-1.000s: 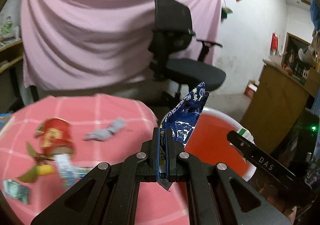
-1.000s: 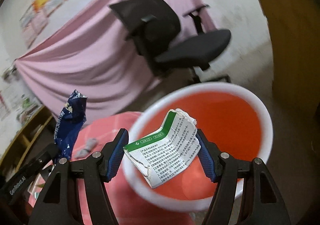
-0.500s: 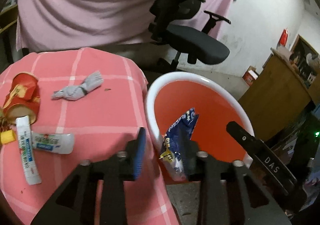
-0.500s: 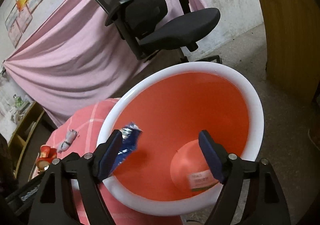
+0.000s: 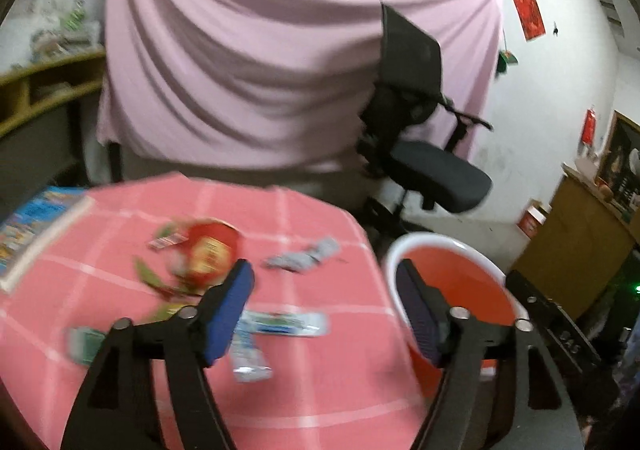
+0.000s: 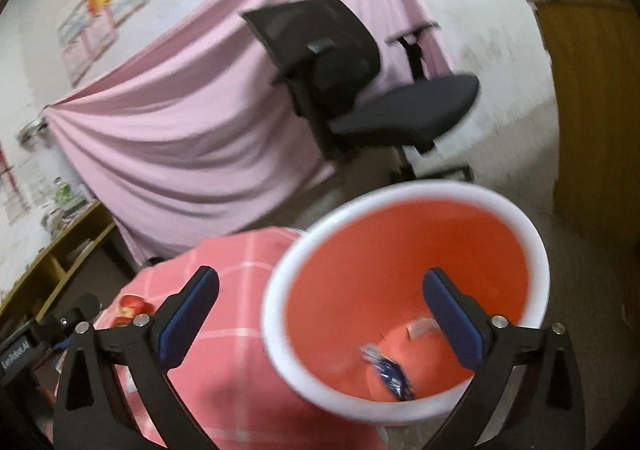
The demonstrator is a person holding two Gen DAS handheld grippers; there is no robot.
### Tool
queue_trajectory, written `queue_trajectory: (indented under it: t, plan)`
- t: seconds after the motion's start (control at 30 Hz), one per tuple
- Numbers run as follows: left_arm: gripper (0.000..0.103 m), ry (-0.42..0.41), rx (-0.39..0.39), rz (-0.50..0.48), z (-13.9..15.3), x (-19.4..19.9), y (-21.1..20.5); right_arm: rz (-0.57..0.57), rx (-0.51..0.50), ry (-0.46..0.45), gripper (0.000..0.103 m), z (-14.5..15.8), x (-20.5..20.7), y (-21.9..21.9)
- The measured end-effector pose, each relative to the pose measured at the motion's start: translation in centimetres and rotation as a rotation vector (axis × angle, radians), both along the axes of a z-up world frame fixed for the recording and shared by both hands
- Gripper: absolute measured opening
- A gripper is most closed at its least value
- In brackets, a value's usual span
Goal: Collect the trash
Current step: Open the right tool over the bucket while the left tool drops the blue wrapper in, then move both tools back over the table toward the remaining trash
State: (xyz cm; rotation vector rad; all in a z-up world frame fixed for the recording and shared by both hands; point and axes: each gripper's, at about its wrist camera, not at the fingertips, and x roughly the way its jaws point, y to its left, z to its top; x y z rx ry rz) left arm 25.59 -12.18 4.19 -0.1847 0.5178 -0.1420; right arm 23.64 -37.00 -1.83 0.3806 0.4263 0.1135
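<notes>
While both grippers hang near the bin (image 6: 404, 206), neither carries anything: the left gripper (image 5: 324, 306) has its jaws apart and opening with nothing between them, and the right gripper (image 6: 320, 310) has its jaws spread wide and opening, likewise empty.

Done so far, judging from how things lie: two pieces of trash rest on the bin's orange floor, a blue wrapper (image 6: 390, 372) and a small pale packet (image 6: 422, 328) just beyond it (both blurred, print unreadable). The bin stands on the floor, close against the right edge of the tabletop (image 5: 312, 382).

Left to do: several items lie on the pink checked tabletop in the left wrist view.
- A red cup (image 5: 208, 250), tipped on its side, with green scraps (image 5: 150, 278) beside it.
- A grey wad (image 5: 306, 256) near the far right edge, nearest the bin.
- A flat tube (image 5: 286, 324) and a second packet (image 5: 250, 356) just ahead of the left jaws.
- A green packet (image 5: 86, 344) at the near left.

A book (image 5: 36, 226) lies at the far left corner (whether it counts as trash cannot be told).

Estimated progress: early, with more pieces on the tabletop than in the bin. The left gripper faces the remaining litter; the right points into the bin.
</notes>
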Motion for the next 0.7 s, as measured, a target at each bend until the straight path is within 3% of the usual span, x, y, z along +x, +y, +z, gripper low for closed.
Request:
queue_trajectory:
  t: [0.07, 0.17, 0.23, 0.47, 0.7]
  plan:
    - [0.088, -0.094, 0.029, 0.058, 0.3, -1.9, 1.4, 0.021, -0.014, -0.061, 0.103, 0.9, -1.0, 1.3]
    - [0.099, -0.208, 0.061, 0.128, 0.3, -4.9, 3.7, 0.049, -0.027, -0.162, 0.103, 2.2, -2.7, 3.3]
    - [0.100, -0.254, 0.058, 0.168, 0.3, -6.7, 5.7, 0.070, -0.034, -0.217, 0.103, 2.9, -3.7, 4.4]
    - [0.101, -0.298, 0.020, 0.282, -0.5, -10.4, 11.6, 0.134, -0.152, -0.386, 0.103, 4.5, -7.4, 9.9]
    - [0.101, -0.344, 0.048, 0.408, -2.8, -15.8, 17.0, 0.208, -0.235, -0.428, 0.103, 4.1, -9.2, 14.1]
